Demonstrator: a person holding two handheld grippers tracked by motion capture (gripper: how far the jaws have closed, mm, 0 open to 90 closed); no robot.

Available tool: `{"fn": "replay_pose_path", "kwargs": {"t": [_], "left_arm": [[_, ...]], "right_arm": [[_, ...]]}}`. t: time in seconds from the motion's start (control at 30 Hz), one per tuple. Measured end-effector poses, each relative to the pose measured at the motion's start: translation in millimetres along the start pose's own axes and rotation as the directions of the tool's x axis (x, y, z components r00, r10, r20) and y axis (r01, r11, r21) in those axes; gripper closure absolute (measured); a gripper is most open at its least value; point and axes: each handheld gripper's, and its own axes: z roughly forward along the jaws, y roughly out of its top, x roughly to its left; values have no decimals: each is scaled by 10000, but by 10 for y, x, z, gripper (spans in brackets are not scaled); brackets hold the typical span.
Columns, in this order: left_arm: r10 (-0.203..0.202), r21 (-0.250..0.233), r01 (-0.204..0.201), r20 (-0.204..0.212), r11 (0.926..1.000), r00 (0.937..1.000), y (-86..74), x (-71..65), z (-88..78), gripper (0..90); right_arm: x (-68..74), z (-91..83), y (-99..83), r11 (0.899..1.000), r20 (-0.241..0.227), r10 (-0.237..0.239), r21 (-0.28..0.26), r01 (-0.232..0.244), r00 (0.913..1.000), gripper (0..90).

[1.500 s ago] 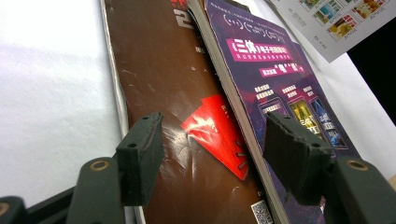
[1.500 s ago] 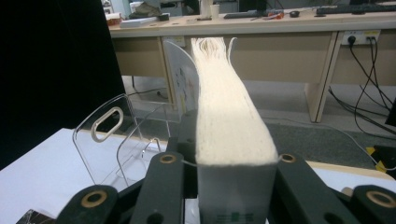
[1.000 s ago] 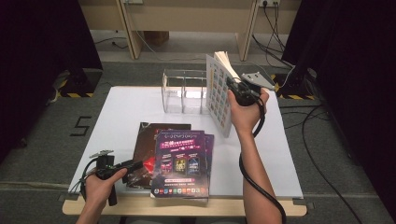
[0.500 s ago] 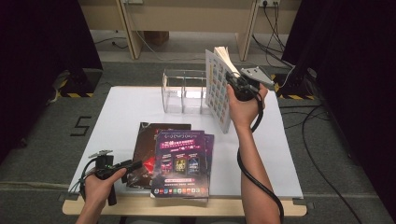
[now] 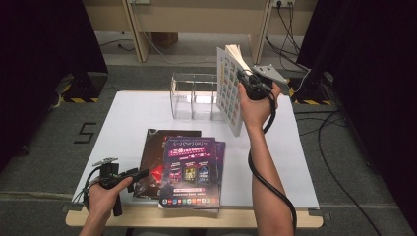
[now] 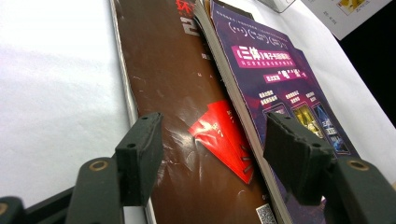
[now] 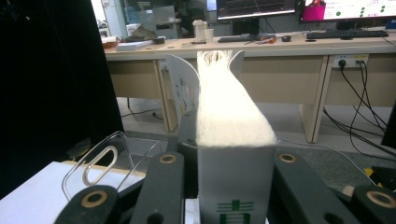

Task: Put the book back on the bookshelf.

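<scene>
My right gripper is shut on a thick white book, held upright in the air just right of a clear acrylic rack. In the right gripper view the book's page edges rise between the jaws, with the rack's rim to the left. A purple book lies on a brown book at the table's front. My left gripper rests low at the front left, open. Its jaws stand apart over the brown cover, beside the purple book's edge.
The white table has bare room at the left and right of the books. Desks, cables and wall sockets stand behind the far edge. A dark curtain hangs on each side.
My right hand has carried the white book slightly left and up, closer to the clear rack. The left hand and gripper have stayed put.
</scene>
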Motion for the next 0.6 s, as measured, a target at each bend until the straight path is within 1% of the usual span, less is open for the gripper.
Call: {"fn": "replay_pose_path", "kwargs": {"t": [0.1, 0.2, 0.27, 0.47, 0.6], "left_arm": [[-24, -4, 24, -3, 10000, 10000, -1, 6, 2, 369], [-21, 9, 21, 6, 10000, 10000, -1, 7, 4, 369], [-25, -11, 25, -4, 10000, 10000, -1, 7, 5, 369], [-52, -24, 52, 15, 10000, 10000, 1, 13, 2, 368], [-55, -21, 55, 6, 10000, 10000, 0, 16, 1, 368]], "right_arm": [[2, 18, 19, 10000, 9, 92, 34, -92, 10000, 744], [-2, 46, 38, 10000, 40, 5, 9, -5, 10000, 744], [11, 60, 45, 10000, 23, 80, 16, -80, 10000, 744], [24, 116, 50, 10000, 56, -18, 79, 17, 10000, 744], [28, 139, 51, 10000, 85, 63, 74, -64, 9999, 744]]}}
